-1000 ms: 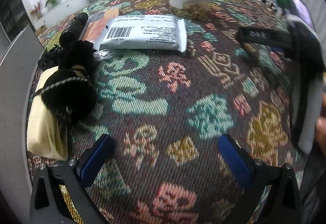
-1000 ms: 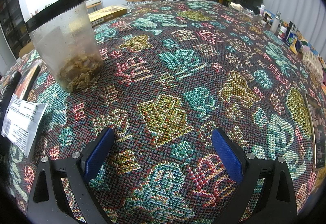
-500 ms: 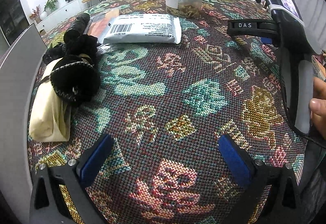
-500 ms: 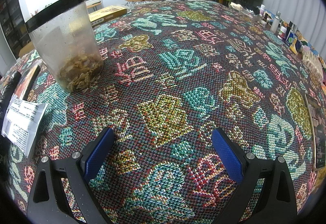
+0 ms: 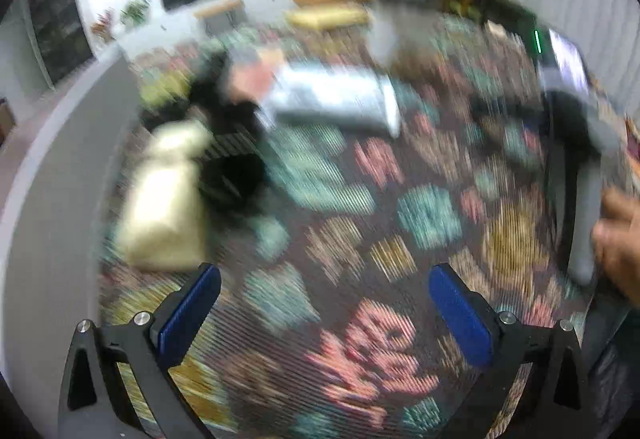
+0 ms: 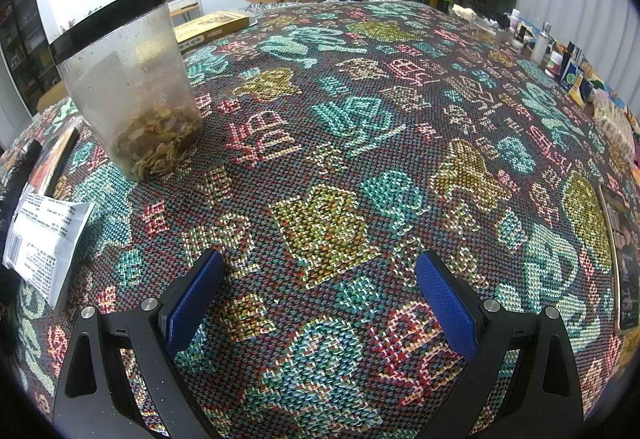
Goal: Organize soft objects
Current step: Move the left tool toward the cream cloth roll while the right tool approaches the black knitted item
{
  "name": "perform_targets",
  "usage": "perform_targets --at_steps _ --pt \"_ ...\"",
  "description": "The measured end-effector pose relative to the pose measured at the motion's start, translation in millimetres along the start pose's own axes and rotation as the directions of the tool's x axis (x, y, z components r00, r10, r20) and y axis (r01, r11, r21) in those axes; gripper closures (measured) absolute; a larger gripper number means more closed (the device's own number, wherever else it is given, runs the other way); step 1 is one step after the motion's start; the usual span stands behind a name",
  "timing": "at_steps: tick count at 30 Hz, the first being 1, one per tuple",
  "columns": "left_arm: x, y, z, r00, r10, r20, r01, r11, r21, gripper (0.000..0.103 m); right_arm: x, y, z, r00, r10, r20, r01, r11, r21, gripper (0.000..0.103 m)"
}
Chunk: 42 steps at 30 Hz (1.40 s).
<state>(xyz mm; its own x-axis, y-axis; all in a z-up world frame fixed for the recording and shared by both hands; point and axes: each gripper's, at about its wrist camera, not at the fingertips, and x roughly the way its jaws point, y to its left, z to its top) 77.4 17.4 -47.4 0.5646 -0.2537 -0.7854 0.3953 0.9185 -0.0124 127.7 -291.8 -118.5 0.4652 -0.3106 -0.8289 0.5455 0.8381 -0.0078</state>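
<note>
Clear black-rimmed jar (image 6: 128,79) upper left holding dried flakes (image 6: 158,151), white printed packet (image 6: 44,243) unreadable, both claws (image 5: 324,313) (image 6: 318,301) spread, empty.

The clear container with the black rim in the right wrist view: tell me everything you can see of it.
The clear container is a tall tumbler of cloudy, scuffed plastic with a black band round its top and a pale label on its side. It stands upright on the patterned tablecloth, about a quarter full of dry, brownish flakes. Nothing grips it; the open right tool is well short of it. A white packet lies nearer, apart.

L tongs (image 5: 324,309) wide apart, empty, above blurred tablecloth (image 5: 360,239).
</note>
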Motion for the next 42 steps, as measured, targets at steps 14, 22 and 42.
perform_targets --at_steps 14,22,42 --pt "80.2 82.8 74.3 0.988 0.008 -0.154 -0.038 0.981 -0.190 0.000 -0.4 0.7 -0.4 1.000 0.000 0.000 0.000 1.000 0.000 0.005" --pt "77.2 79.9 73.2 0.990 0.062 -0.125 -0.081 0.985 -0.155 0.000 -0.4 0.7 -0.3 1.000 0.000 0.000 0.000 1.000 0.000 0.005" --pt "51.0 -5.3 22.8 0.921 -0.328 -0.208 0.319 0.945 -0.078 0.000 -0.5 0.8 -0.3 1.000 0.000 0.000 0.000 1.000 0.000 0.005"
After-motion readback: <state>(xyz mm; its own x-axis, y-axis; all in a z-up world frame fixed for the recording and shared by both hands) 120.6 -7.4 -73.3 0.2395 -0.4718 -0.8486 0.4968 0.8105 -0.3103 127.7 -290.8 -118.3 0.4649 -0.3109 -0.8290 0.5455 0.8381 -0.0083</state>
